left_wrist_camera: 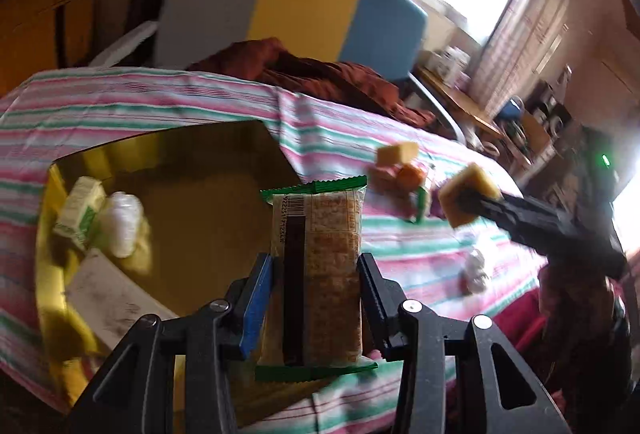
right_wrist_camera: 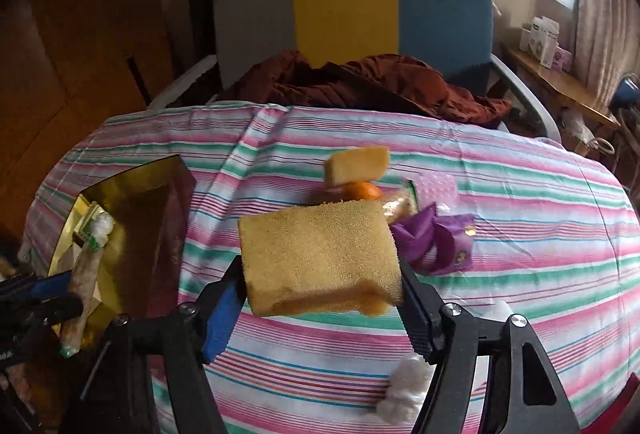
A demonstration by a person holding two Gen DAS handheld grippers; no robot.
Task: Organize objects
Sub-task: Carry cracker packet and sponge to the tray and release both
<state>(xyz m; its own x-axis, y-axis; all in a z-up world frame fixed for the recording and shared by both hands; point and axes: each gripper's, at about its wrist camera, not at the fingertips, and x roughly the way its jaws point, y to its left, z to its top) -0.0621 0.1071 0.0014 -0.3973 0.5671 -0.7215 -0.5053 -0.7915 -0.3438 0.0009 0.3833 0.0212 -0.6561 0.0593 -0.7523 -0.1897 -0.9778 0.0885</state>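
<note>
So, quick status from where I'm sitting:

Left hand-held gripper (left_wrist_camera: 316, 294): closed on a cracker packet (left_wrist_camera: 316, 274), long clear wrapper with green ends, held upright over the near edge of the gold box (left_wrist_camera: 44, 234). Not dropped in yet.

Right hand-held gripper (right_wrist_camera: 320, 298): squeezed onto a yellow sponge (right_wrist_camera: 318, 258), carried above the striped tabletop (right_wrist_camera: 520, 274), off to the right of the box and well clear of it.

Already in the box: a small green-and-white carton (left_wrist_camera: 78, 212), a white wadded thing (left_wrist_camera: 122, 224) right beside it, and a flat white piece (left_wrist_camera: 112, 298) nearer me. I'd call that the done pile.

Loose near me: a white crumpled wad (right_wrist_camera: 404, 390) on the cloth just under the right fingers.

Loose mid-tabletop: a purple wrapper (right_wrist_camera: 436, 238), another small packet (right_wrist_camera: 400, 204), an orange (right_wrist_camera: 362, 191) and a second yellow sponge block (right_wrist_camera: 358, 163) sitting on top of the heap. Bit blurry, so I can't tell what's touching what.

Far side: chair with a brown jacket (right_wrist_camera: 372, 82) dumped on it, not part of this as far as I can judge.

Progress guess: maybe a third done. Two items in transit, five or so left on the cloth.
</note>
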